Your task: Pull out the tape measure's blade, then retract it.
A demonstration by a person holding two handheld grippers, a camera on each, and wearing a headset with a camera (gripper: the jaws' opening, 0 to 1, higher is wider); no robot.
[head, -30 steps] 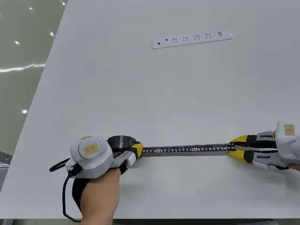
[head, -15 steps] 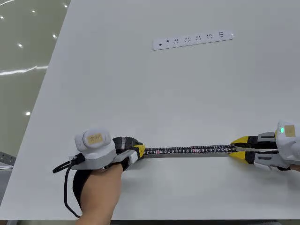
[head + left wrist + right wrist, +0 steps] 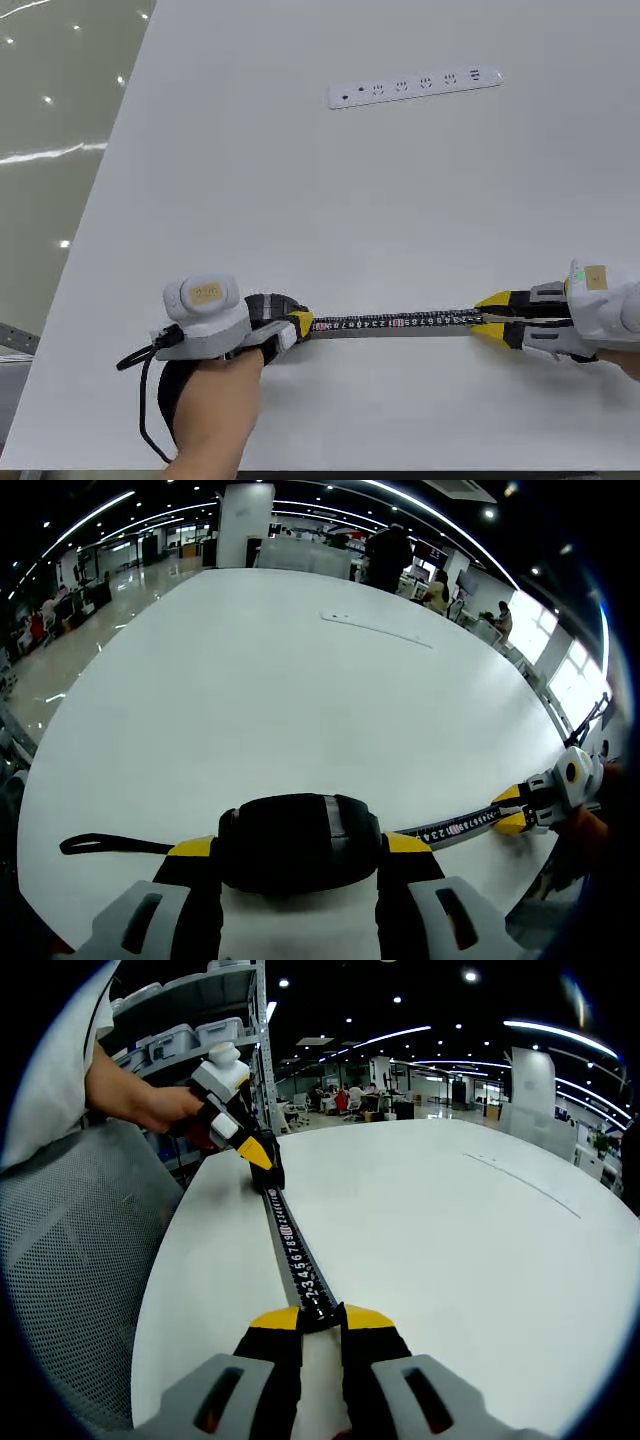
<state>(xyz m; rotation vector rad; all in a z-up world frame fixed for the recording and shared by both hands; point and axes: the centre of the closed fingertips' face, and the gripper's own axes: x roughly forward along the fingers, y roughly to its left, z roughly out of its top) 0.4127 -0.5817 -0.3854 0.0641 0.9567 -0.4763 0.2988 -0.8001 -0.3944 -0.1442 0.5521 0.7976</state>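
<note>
At seven o'clock on the white tabletop [image 3: 300,200], left gripper [image 3: 292,326] clamps the round black tape measure case [image 3: 268,304]; right gripper [image 3: 488,322], at four, pinches its extended numbered blade [image 3: 400,322]; white power strip [image 3: 415,86] at twelve.

A broad white bench [image 3: 300,200] stretches away under a dark ceiling crossed by long light strips [image 3: 560,1030]. A white power strip [image 3: 415,86] lies flat on its far part. Beside the bench, the glossy pale floor [image 3: 50,130] mirrors the lamps (small bright dots and one streak). Metal shelving [image 3: 262,1020] carries grey bins [image 3: 180,1038], and a grey mesh chair [image 3: 70,1260] stands near. Windows [image 3: 528,630] glow to one side of a white column [image 3: 243,520].
</note>
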